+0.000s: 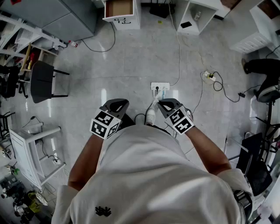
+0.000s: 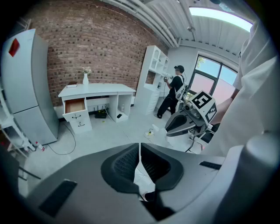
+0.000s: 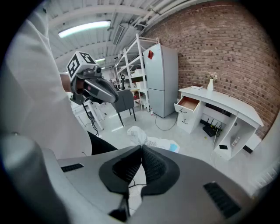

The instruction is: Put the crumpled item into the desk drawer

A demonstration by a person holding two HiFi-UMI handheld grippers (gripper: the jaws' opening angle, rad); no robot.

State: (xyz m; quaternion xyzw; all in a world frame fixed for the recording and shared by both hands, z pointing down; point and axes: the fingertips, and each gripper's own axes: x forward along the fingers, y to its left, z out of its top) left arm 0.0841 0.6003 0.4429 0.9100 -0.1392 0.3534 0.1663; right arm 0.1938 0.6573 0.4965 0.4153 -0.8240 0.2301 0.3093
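The crumpled white item point(image 1: 151, 115) lies on the floor just ahead of me, between the two grippers; it also shows as a white wad point(image 3: 136, 133) beyond the right jaws and small point(image 2: 154, 131) in the left gripper view. My left gripper point(image 1: 117, 105) is shut and holds nothing, and its jaws point(image 2: 140, 145) are pressed together. The right gripper point(image 1: 166, 105) is likewise shut and empty point(image 3: 141, 147). Far across the room stands the white desk point(image 2: 96, 91) with its top drawer point(image 1: 119, 8) point(image 2: 75, 106) point(image 3: 188, 103) pulled open.
A power strip point(image 1: 160, 85) with cables trailing from it lies on the floor past the crumpled item. A dark chair point(image 1: 43, 81) stands at left and a grey fridge point(image 3: 160, 81) beside the desk. A person point(image 2: 172, 91) stands at white shelves. A white stand point(image 1: 30, 151) is near my left.
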